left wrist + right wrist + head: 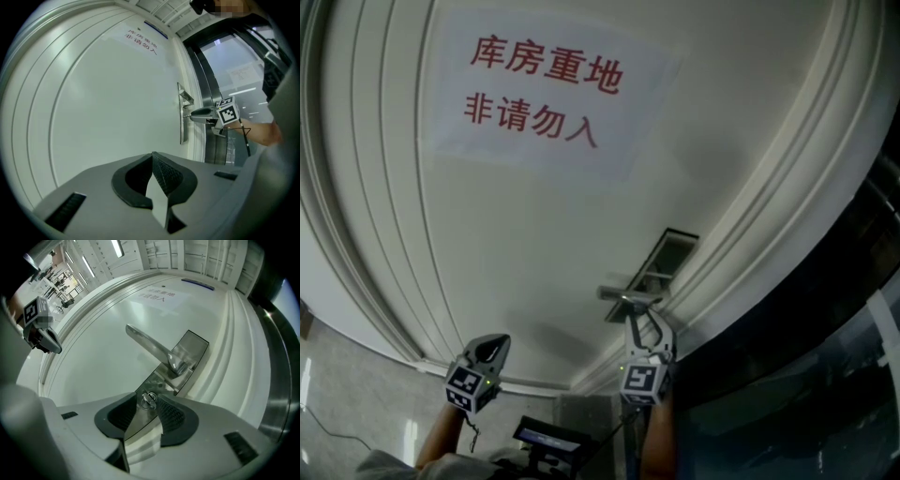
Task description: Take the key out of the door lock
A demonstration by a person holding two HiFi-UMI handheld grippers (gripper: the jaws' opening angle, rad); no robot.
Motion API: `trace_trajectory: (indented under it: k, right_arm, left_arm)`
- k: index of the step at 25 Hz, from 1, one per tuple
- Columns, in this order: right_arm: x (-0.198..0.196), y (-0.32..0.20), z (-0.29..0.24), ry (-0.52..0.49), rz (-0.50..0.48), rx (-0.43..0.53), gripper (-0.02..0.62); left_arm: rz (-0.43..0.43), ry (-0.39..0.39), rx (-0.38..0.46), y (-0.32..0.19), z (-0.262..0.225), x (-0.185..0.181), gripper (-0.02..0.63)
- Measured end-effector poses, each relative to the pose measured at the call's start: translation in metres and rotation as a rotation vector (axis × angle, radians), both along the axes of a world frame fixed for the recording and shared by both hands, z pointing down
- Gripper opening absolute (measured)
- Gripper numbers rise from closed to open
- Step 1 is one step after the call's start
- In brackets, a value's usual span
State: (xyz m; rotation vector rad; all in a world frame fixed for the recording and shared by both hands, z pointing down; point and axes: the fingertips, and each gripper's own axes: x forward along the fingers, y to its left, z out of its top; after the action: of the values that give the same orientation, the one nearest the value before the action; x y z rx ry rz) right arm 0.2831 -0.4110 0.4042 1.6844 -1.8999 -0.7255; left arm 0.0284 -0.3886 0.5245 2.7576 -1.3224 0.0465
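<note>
White panelled door (534, 234) fills your view, with a paper sign (544, 89) in red characters stuck high on it. Over at the door's edge sits the metal lock plate (187, 357), its lever handle (150, 345) sticking out towards the middle of the door. And there's the key (149, 400), seated in the lock just below that handle, a small ring hanging on its head.

Your right tongs (644, 323) are right up at the plate, pointing level at the door. The jaws stand released, spread wide, and the key's head sits between their tips with neither pad pressing on it. So the key is framed, not gripped.

Your left tongs (153, 158) are clenched, tips together with nothing between them. They're held out in front of the plain door panel, well apart from the lock, looking across at the handle and at your other tool.
</note>
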Motion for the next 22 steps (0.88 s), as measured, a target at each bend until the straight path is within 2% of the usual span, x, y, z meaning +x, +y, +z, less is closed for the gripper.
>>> trace_trajectory:
  k: [8, 13, 19, 22]
  right_arm:
    - [0.005, -0.01, -0.005, 0.086, 0.046, -0.007, 0.142]
    - [-0.001, -0.008, -0.013, 0.128, 0.063, 0.019, 0.057]
    - [-0.002, -0.01, -0.005, 0.307, 0.092, 0.013, 0.028]
    - [-0.002, -0.01, -0.004, 0.33, 0.093, 0.012, 0.027]
  left_arm:
    - [-0.025, 0.008, -0.007, -0.003, 0.002, -0.009, 0.006]
    - [-0.038, 0.018, -0.013, -0.004, 0.002, -0.014, 0.006]
    - [-0.041, 0.029, -0.018, -0.005, 0.004, -0.015, 0.006]
    - [-0.042, 0.035, -0.023, -0.005, 0.005, -0.015, 0.006]
